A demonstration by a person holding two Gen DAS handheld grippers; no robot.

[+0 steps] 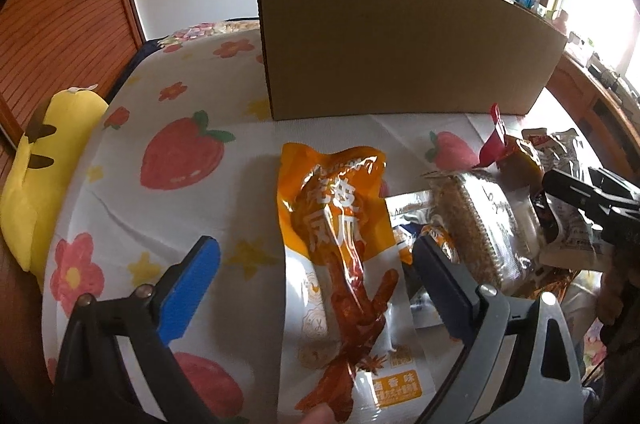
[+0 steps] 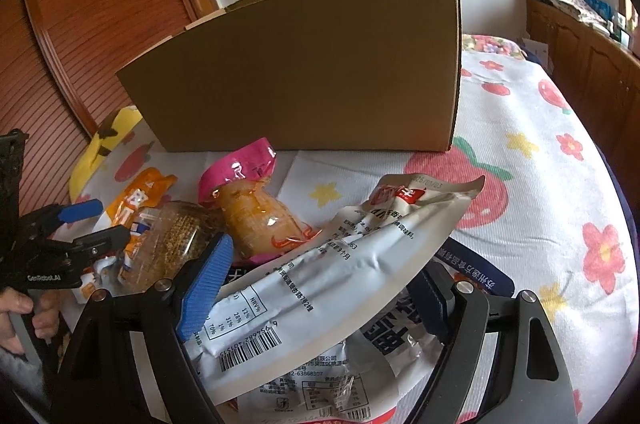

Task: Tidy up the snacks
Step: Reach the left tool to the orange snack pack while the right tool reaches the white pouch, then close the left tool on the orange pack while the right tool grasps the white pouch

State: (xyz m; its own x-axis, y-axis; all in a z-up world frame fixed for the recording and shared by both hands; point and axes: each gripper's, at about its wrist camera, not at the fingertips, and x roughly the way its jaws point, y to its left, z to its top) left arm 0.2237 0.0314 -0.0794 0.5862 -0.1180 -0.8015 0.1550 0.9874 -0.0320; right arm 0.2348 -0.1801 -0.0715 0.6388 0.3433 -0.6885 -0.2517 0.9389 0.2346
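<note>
So my left tongs (image 1: 316, 280) are spread wide with the orange chicken-foot packet (image 1: 340, 276) lying between the fingers, and neither blue pad (image 1: 192, 288) is touching it, it's just flat on the bedspread (image 1: 120, 184) with the strawberry and flower print. My right tongs (image 2: 320, 296) are also spread wide, and a long white pouch (image 2: 320, 264) with a barcode runs across the gap; I can't tell for sure if the pads press on it, it looks more like it's resting there on top of another white packet (image 2: 360, 356). The rest of the snack pile sits between my two hands: a clear-wrapped brown grainy bar (image 2: 176, 236) and a pink-topped packet (image 2: 252, 200) with something yellowish inside, touching each other. Behind all of it stands a big cardboard box (image 2: 304, 72), upright on the bed, its plain side facing me. Off to the left edge there's a yellow plush toy (image 1: 44, 176), well apart from the snacks, next to the wooden slatted door (image 2: 80, 36).
</note>
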